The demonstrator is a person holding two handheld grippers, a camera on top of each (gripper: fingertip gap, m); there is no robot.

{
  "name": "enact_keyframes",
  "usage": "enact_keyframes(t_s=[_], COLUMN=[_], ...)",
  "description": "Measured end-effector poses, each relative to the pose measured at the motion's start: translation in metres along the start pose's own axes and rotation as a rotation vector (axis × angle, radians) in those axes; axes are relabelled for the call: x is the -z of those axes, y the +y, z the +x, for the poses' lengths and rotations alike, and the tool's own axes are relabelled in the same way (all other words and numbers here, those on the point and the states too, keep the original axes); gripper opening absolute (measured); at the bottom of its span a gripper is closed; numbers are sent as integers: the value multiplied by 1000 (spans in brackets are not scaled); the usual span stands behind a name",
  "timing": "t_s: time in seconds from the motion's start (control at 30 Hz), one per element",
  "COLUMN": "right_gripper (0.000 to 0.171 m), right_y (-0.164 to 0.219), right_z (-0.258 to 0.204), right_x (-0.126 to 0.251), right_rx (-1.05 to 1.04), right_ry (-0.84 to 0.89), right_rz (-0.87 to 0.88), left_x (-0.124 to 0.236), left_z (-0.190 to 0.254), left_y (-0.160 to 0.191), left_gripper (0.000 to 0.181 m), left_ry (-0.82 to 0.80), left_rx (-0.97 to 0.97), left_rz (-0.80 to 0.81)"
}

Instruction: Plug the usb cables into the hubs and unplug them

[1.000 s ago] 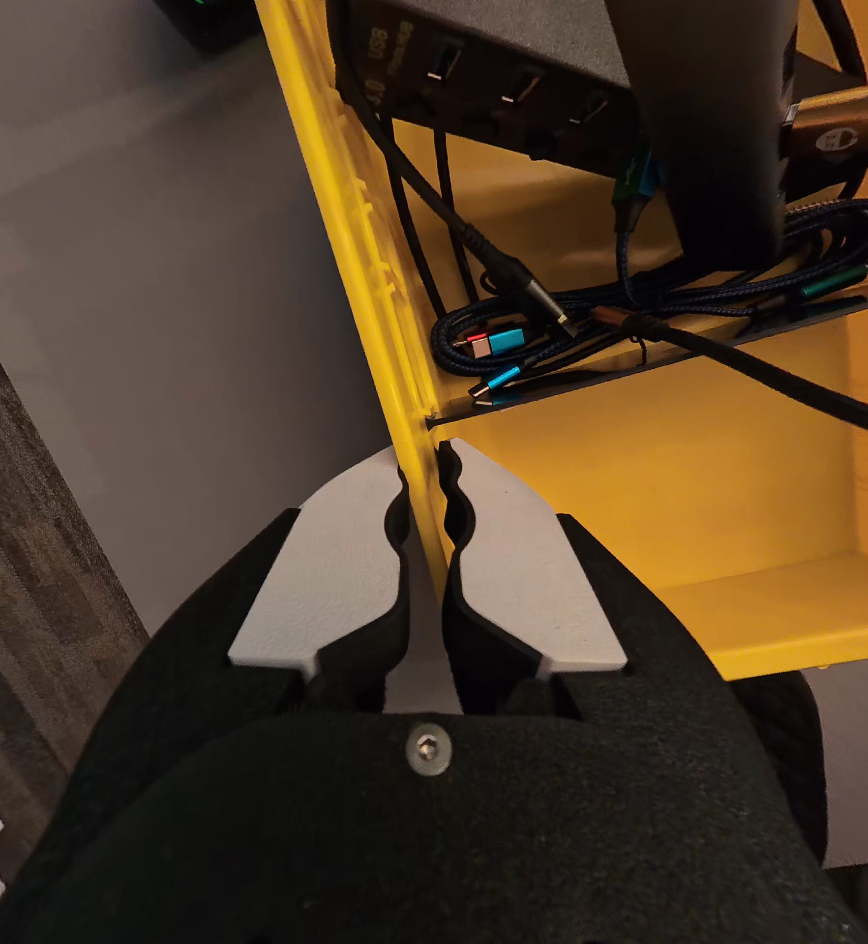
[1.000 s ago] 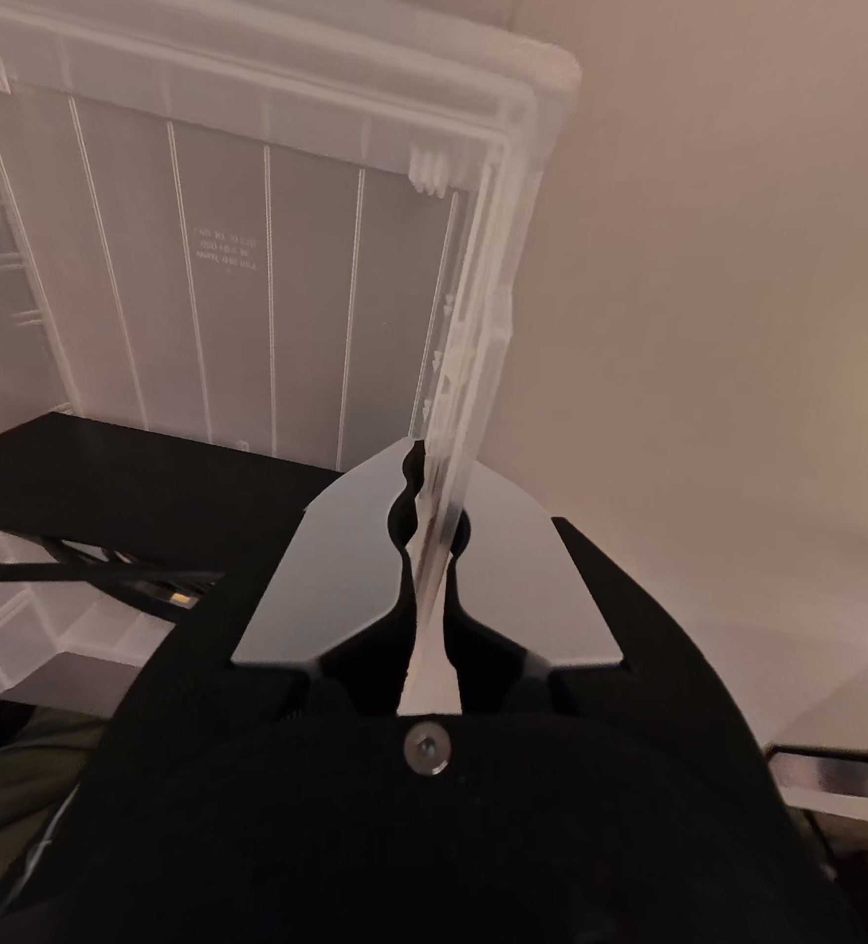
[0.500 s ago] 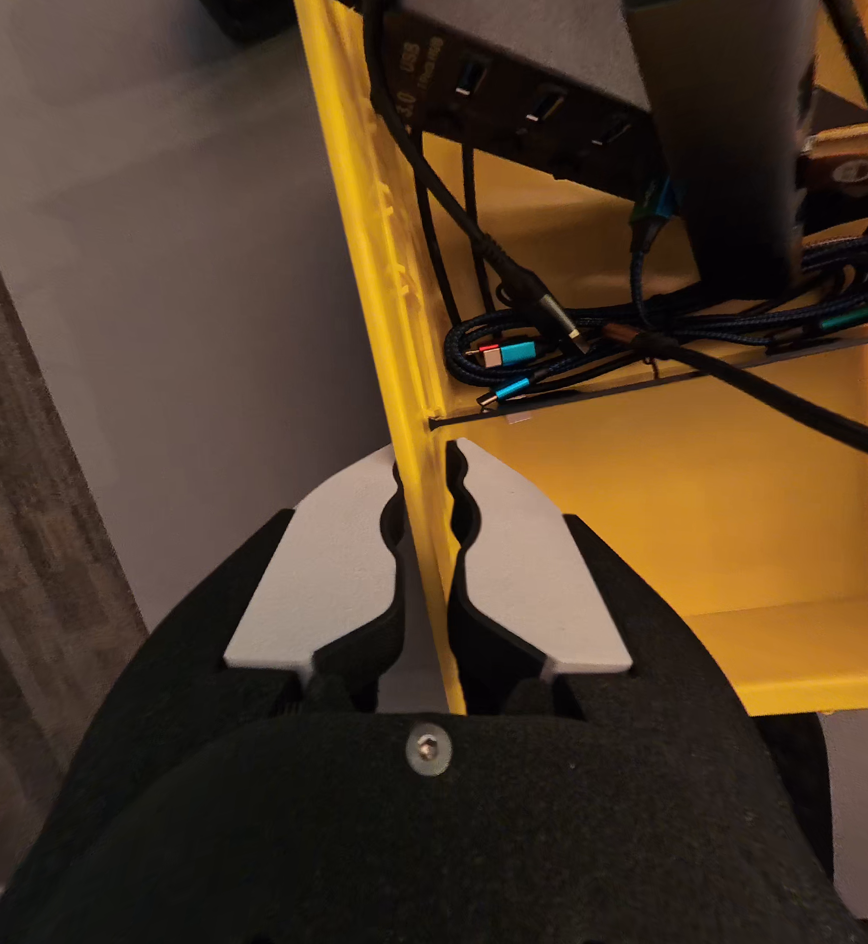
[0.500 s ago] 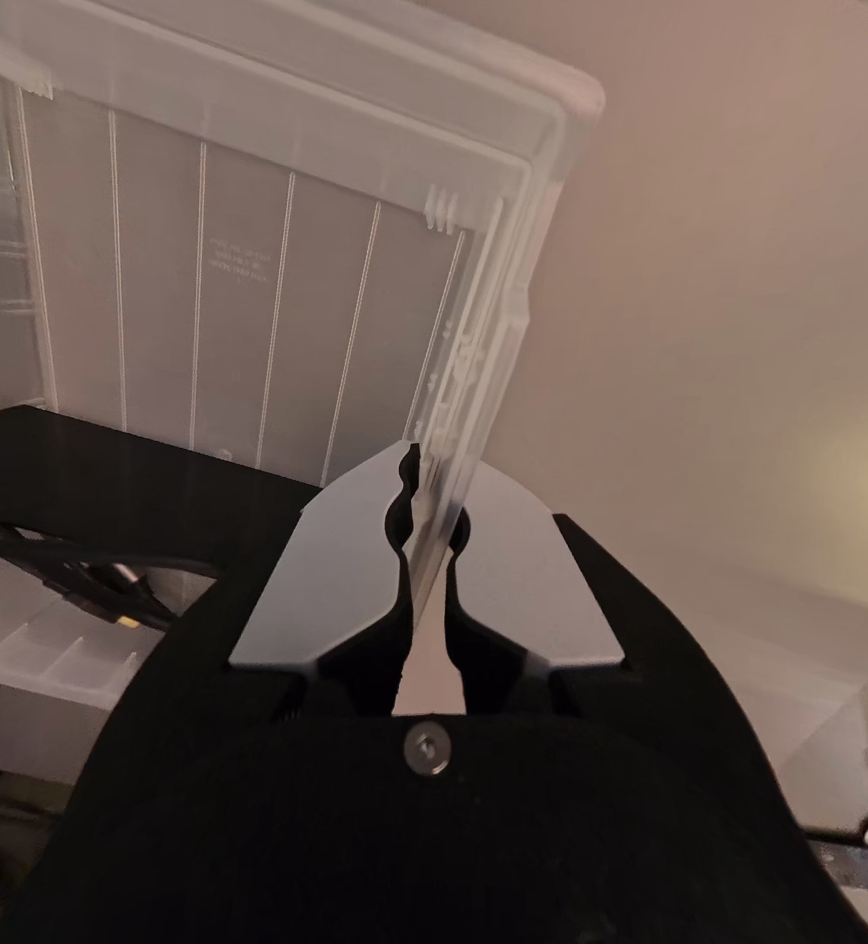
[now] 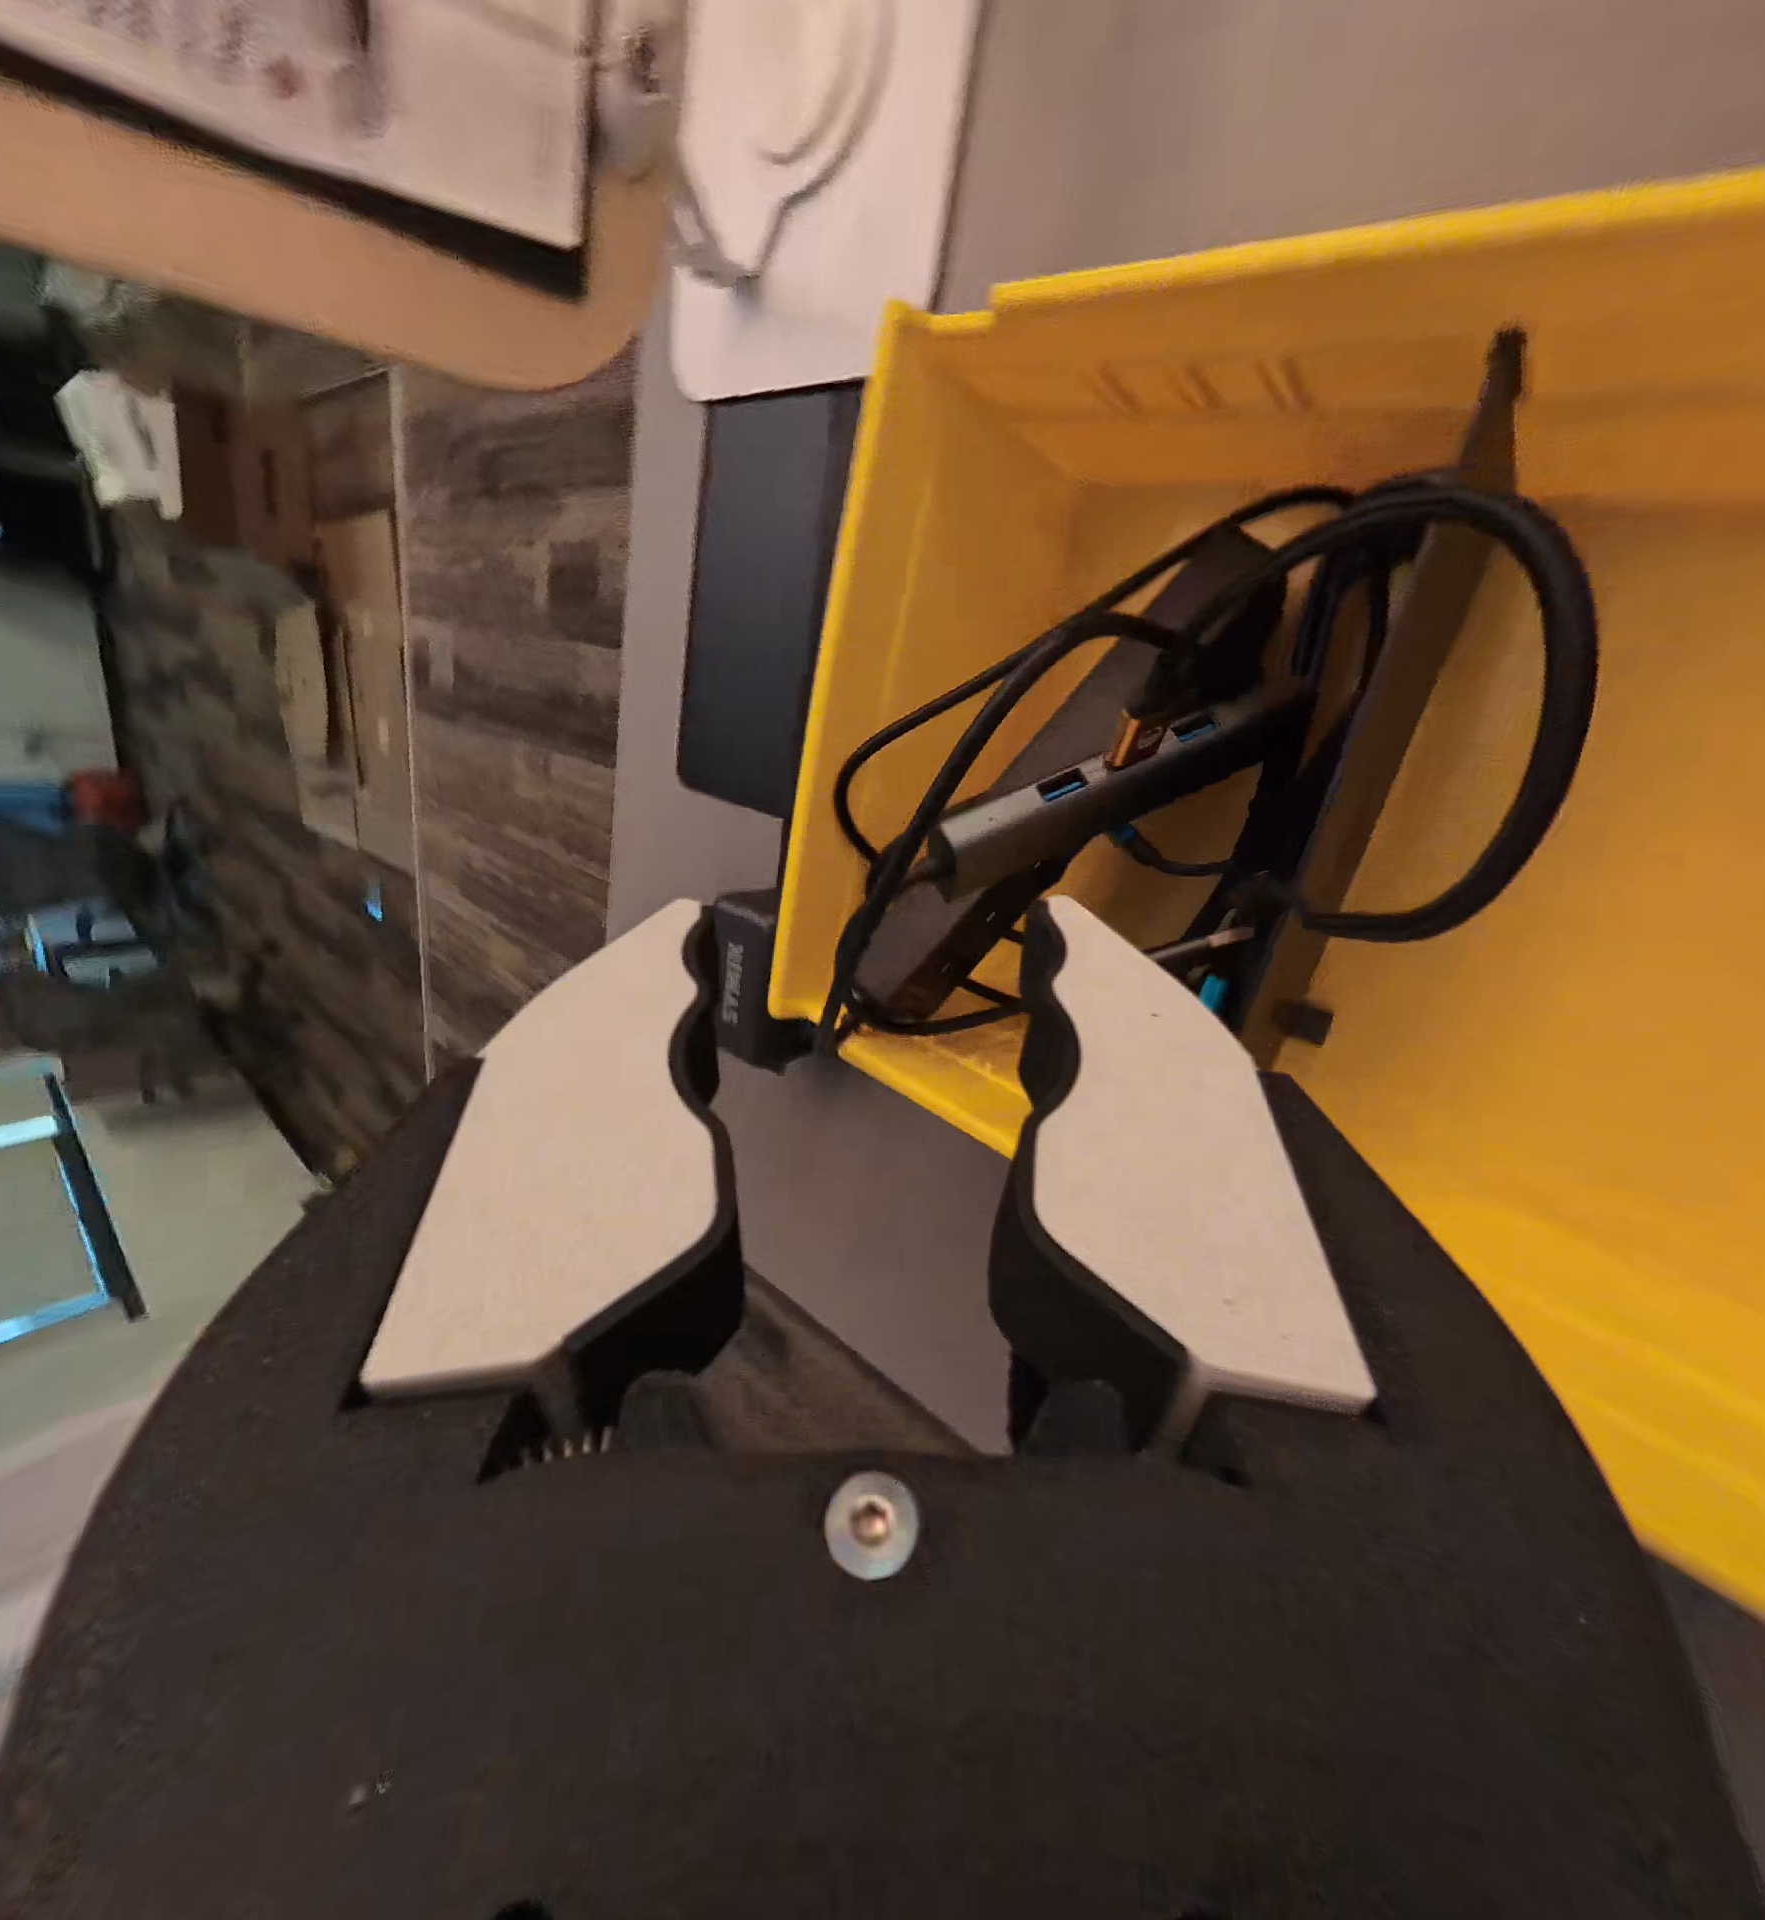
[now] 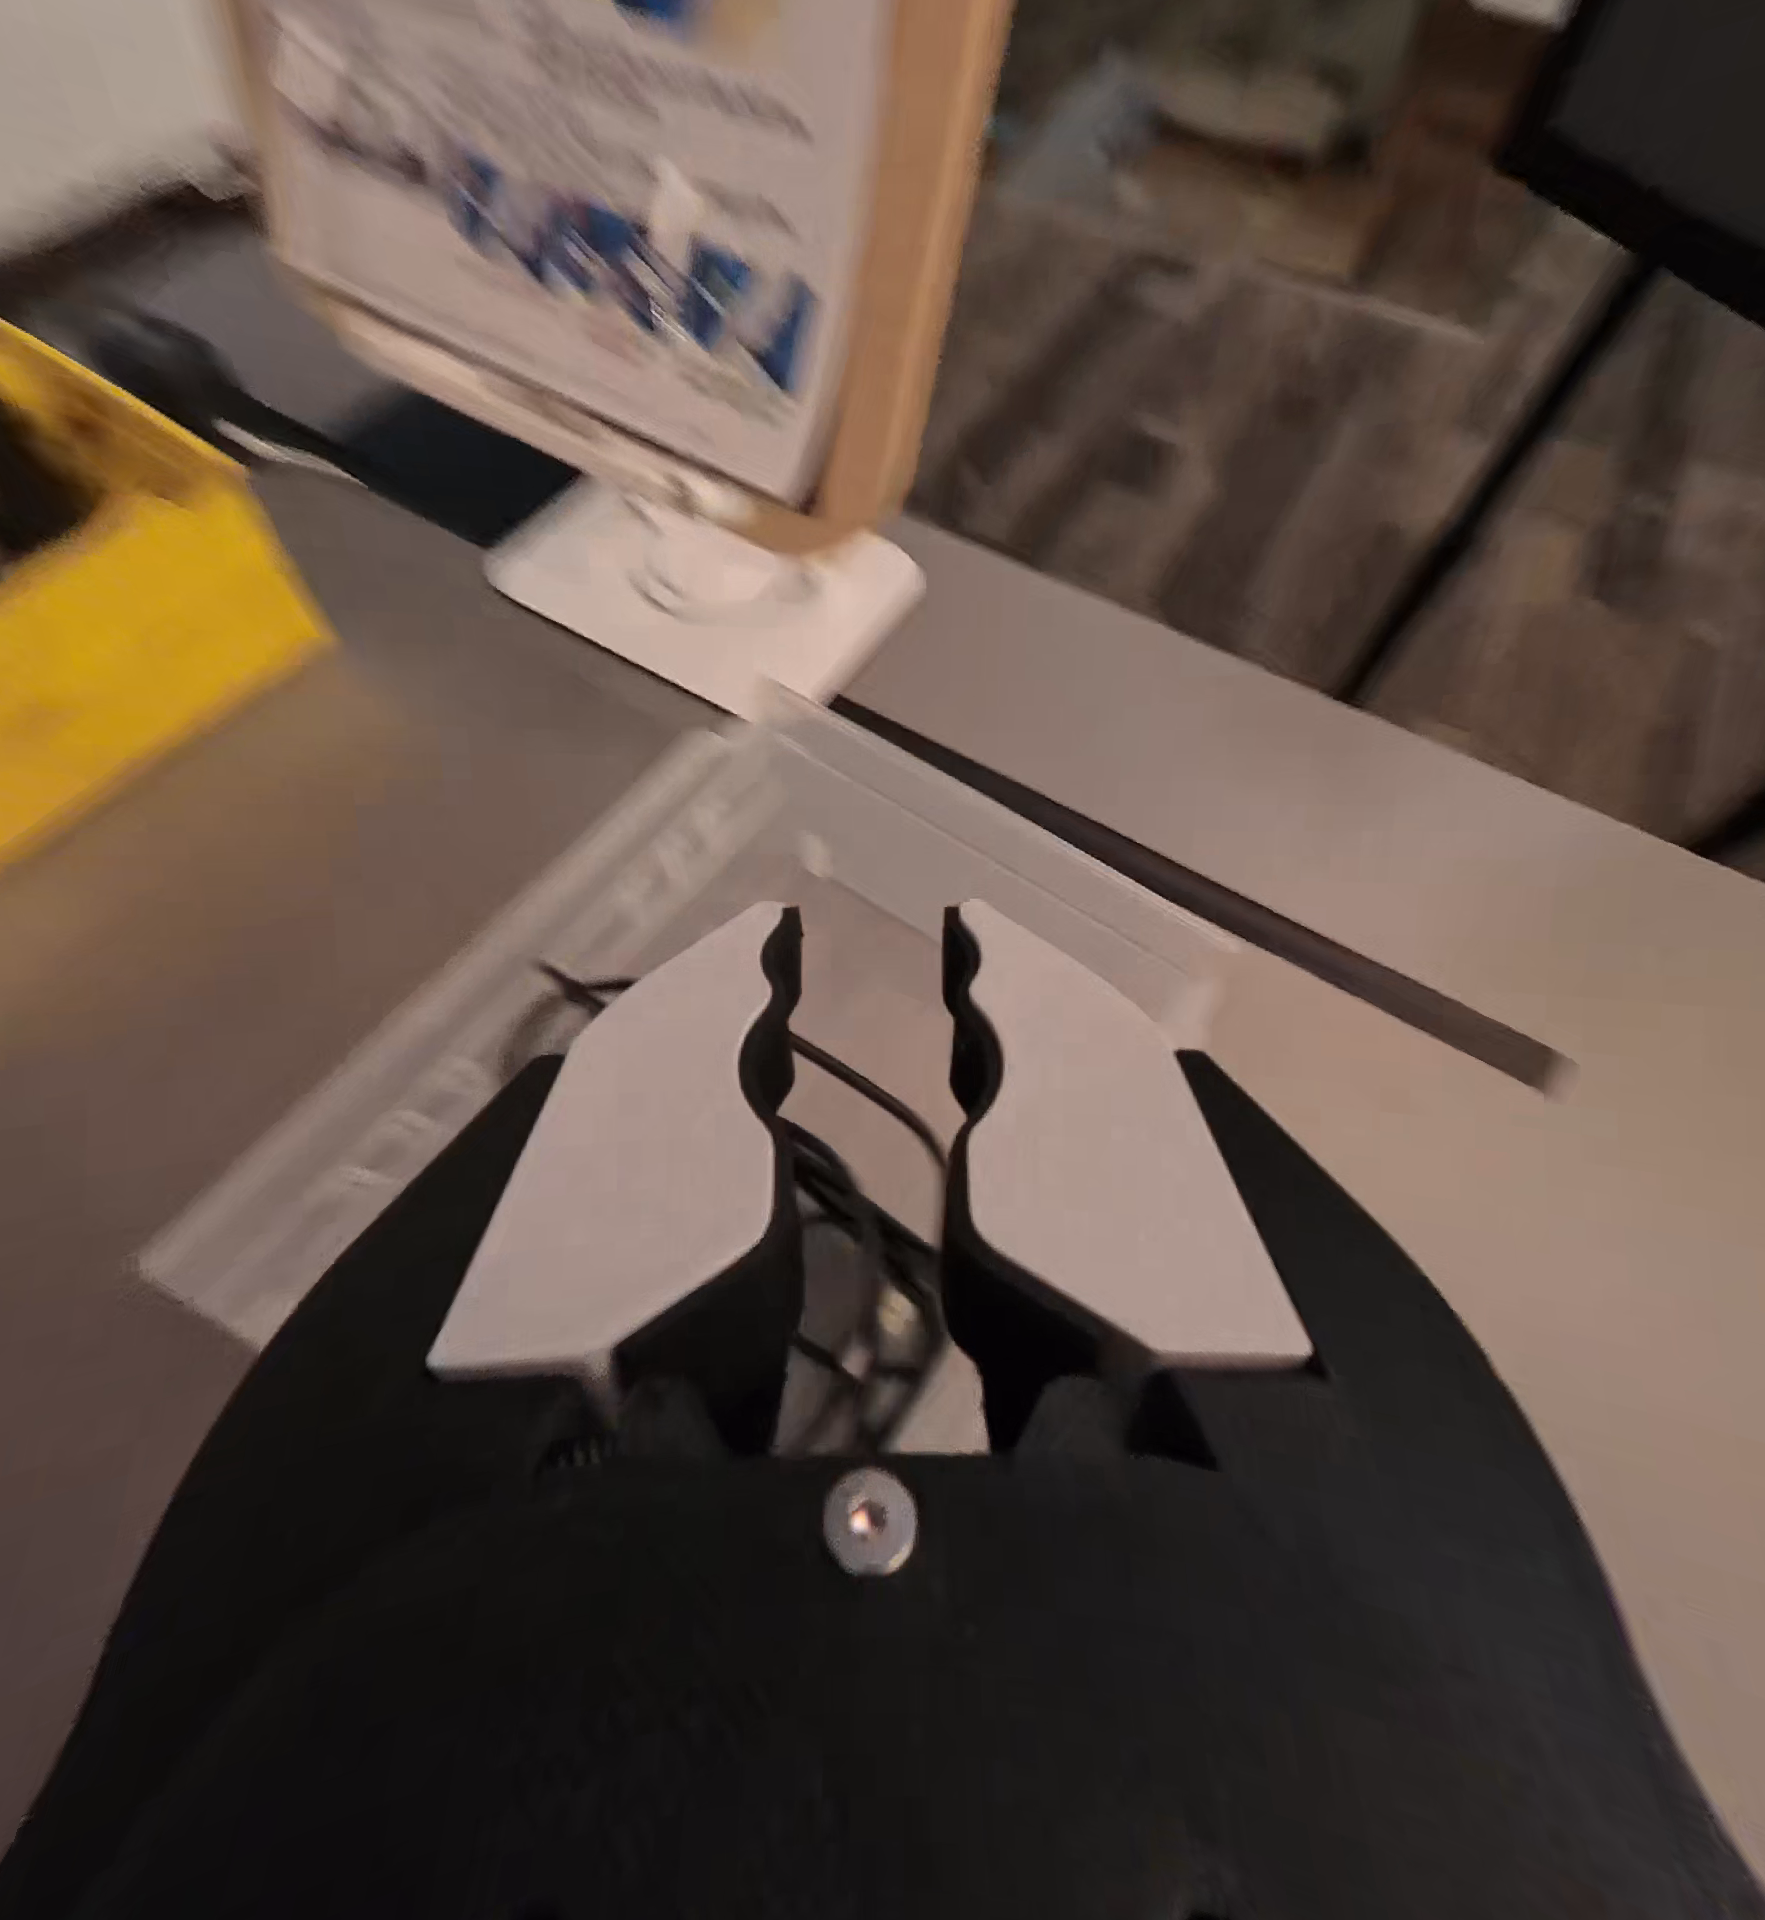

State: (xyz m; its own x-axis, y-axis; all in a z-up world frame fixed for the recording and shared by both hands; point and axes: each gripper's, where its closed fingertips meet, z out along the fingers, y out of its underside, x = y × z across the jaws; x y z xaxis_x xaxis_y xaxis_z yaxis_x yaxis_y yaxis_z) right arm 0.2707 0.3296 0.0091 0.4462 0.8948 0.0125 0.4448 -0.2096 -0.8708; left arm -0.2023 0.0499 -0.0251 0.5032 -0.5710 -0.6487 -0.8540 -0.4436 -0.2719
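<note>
My left gripper (image 5: pixel 862 925) is open and empty, its fingertips on either side of the near corner of a yellow bin (image 5: pixel 1480 1143). In the bin, a grey USB hub (image 5: pixel 1054 805) with blue ports leans on a second dark hub, with looped black cables (image 5: pixel 1553 665) and a copper-coloured plug (image 5: pixel 1143 732) stuck in it. My right gripper (image 6: pixel 873 914) is open and empty above a clear plastic bin (image 6: pixel 504 1039). Black cables (image 6: pixel 857 1081) lie in that bin between my fingers. The yellow bin also shows in the right wrist view (image 6: pixel 99 644) at the far left.
A wood-framed sign (image 6: pixel 587 260) on a white base stands on the grey table (image 6: pixel 1480 1143) behind the bins. A small black block (image 5: pixel 748 987) sits by the yellow bin's corner. A black divider (image 5: pixel 1418 665) splits the yellow bin. Both views are motion-blurred. The left gripper's tips are roughly 55 cm from the right gripper's. To reach the grey USB hub (image 5: pixel 1054 805) in a straight line is about 6 cm for my left fingers, about 55 cm for my right.
Both grippers have let go of the bin walls they were shut on and have opened. Both views have swung round, and the bins now rest on the table.
</note>
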Motion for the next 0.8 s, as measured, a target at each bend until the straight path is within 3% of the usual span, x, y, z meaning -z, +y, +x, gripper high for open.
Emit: enact_keyframes(t_s=[0.13,0.2,0.23,0.4,0.53,0.8], right_gripper=[21,9,10,11,12,10], right_y=[-41,-58,-59,-37,-44,-24], right_z=[-62,-67,-62,-63,-75,-91], right_x=[25,38,37,21,21,-14], right_rx=[-139,-192,-212,-100,-120,-30], right_ry=[-469,-582,-576,-515,-582,-517], right_rz=[321,460,463,380,390,212], left_x=[-28,-38,-41,-59,-71,-77], left_z=[10,11,13,24,33,42], left_y=[-2,1,0,10,19,17], left_gripper=[57,45,38,41,34,29], left_ry=[218,282,317,442,455,485], left_rx=[-118,-159,-166,-177,-222,-230], left_rz=[-62,-62,-32,42,79,143])
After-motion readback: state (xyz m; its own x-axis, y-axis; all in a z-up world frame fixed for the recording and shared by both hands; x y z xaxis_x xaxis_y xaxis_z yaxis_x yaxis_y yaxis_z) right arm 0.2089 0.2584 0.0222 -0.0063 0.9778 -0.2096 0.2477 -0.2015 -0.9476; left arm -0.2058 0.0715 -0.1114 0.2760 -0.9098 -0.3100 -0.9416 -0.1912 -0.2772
